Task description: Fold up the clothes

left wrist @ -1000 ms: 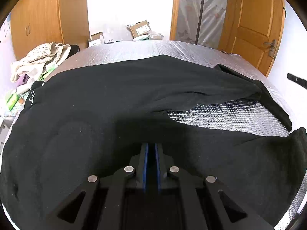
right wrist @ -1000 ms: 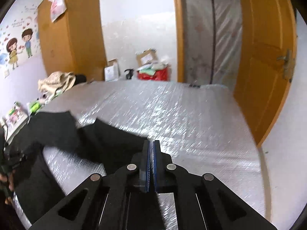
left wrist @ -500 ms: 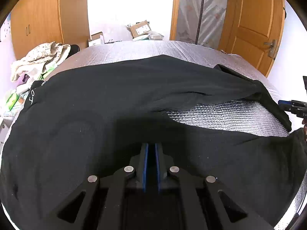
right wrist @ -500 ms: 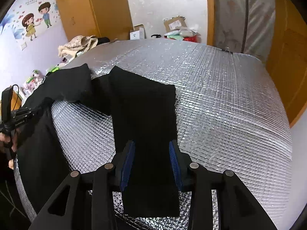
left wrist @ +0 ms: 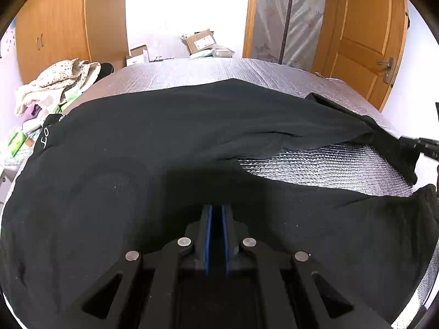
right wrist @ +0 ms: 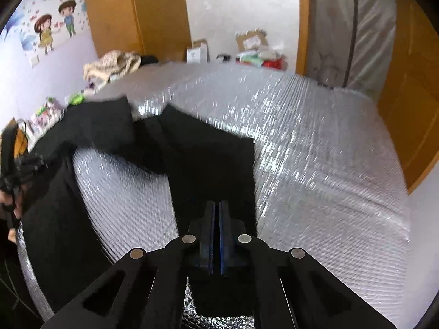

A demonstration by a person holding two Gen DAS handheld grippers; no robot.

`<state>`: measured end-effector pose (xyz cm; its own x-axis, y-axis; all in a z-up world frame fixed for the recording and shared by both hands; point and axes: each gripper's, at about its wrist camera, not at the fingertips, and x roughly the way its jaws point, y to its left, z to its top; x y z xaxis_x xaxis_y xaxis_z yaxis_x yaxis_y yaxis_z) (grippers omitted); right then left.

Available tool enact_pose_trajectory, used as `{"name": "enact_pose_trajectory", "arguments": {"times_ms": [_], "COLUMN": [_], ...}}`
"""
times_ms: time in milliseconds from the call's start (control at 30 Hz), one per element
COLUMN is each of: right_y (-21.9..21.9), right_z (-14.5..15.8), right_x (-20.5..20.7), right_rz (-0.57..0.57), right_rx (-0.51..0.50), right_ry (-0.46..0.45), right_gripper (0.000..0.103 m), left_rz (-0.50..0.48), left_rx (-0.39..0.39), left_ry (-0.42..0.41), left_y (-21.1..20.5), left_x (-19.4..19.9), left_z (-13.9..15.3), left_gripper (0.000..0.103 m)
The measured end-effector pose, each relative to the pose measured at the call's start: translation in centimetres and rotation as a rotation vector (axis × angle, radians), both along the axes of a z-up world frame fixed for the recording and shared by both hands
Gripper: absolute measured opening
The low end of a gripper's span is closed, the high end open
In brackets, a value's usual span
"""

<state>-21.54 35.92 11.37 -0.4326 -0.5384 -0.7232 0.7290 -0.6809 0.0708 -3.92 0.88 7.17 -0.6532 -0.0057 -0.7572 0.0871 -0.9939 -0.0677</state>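
Black trousers (left wrist: 153,148) lie spread on the silver quilted mat (left wrist: 323,164) that covers the bed. Long axis runs across the left wrist view: waistband with white lettering at the left edge, the two legs pointing right, split by a wedge of bare mat. Far leg ends at the right rim of that view, near leg runs along the bottom.

Left gripper (left wrist: 216,219) has its blue pads nearly together with a thin fold of the black cloth pinched between them, at the seat of the trousers (dark on dark, hard to see the fabric edge).

Right gripper (right wrist: 216,213) sits at the hem end of the far leg (right wrist: 211,164), jaws shut to a thin slit, clamped on the cloth. In the right wrist view this leg stretches away from the gripper and bends left toward the waist. View is motion-blurred.

Clutter around the bed: cream floral bundle (left wrist: 57,82) at left, cardboard boxes (left wrist: 200,41) at the far side, wooden door (left wrist: 365,41) at right, cartoon wall sticker (right wrist: 55,27)
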Motion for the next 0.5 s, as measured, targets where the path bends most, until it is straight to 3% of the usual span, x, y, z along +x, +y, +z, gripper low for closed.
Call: {"name": "enact_pose_trajectory", "arguments": {"times_ms": [133,267,400,500], "right_y": [0.0,-0.1,0.6,1.6], "right_z": [1.6,2.0,2.9,4.1], "right_x": [-0.1,-1.2,-2.7,-5.0], "right_rz": [0.026,-0.019,-0.097,-0.225], "right_rx": [-0.009,-0.009,-0.012,0.0], "right_ry": [0.047,0.067,0.098,0.131], "right_gripper": [0.003,0.002,0.002,0.002], "left_rz": [0.001,0.001,0.001,0.002], "left_rx": [0.011,0.027,0.034,0.028], "left_ry": [0.001,0.002,0.003,0.002], "left_y": [0.0,-0.2,-0.2,0.0], "left_x": [-0.1,-0.1,0.0,-0.1], "left_z": [0.0,0.0,0.0,0.0], "left_gripper": [0.007,0.007,0.007,0.007]}}
